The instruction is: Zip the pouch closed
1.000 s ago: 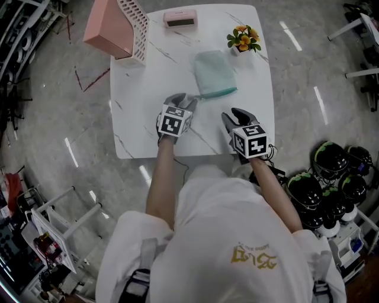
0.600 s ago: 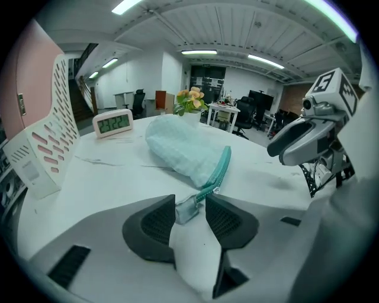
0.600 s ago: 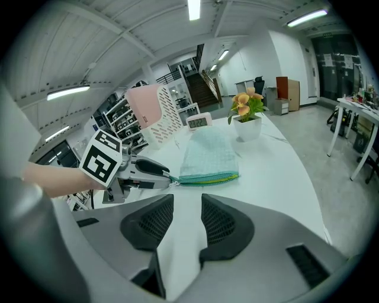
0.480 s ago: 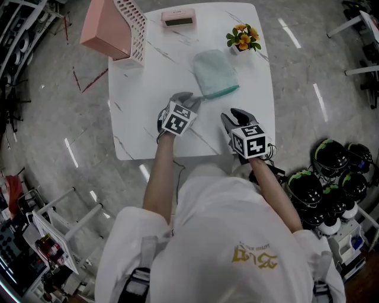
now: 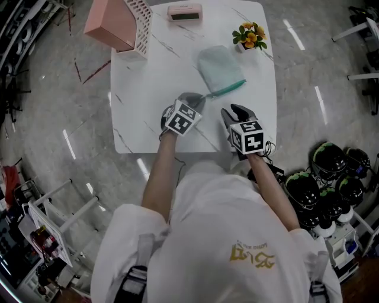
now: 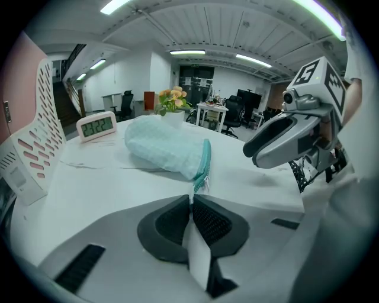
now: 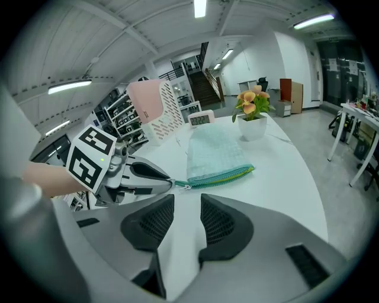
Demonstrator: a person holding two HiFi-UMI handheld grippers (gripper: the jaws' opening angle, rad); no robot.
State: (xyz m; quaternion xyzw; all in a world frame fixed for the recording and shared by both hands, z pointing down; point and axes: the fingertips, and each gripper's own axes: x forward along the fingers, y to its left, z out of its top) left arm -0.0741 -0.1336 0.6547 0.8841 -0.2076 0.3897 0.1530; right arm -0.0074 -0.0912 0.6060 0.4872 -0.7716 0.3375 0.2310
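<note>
A pale teal pouch (image 5: 219, 66) lies on the white table (image 5: 148, 83), its darker teal zipper (image 5: 227, 89) along the near edge. In the left gripper view the pouch (image 6: 166, 148) is just ahead, with the zipper's tail end (image 6: 200, 183) running into the jaw tips. My left gripper (image 6: 191, 198) is closing and its pads pinch that tail. The right gripper view shows the same grip, the left gripper (image 7: 167, 181) at the zipper's near end. My right gripper (image 7: 183, 204) stands open and empty, a little short of the pouch (image 7: 214, 155).
A pink perforated file rack (image 5: 121, 23) stands at the table's far left, a small pink clock (image 5: 185, 12) at the far edge, a flower pot (image 5: 251, 36) at the far right. Helmets (image 5: 328, 171) sit on the floor at the right.
My left gripper has moved right and forward to the zipper's near end, rolled a little, and its jaws have come together on the tail. The right gripper has stayed put.
</note>
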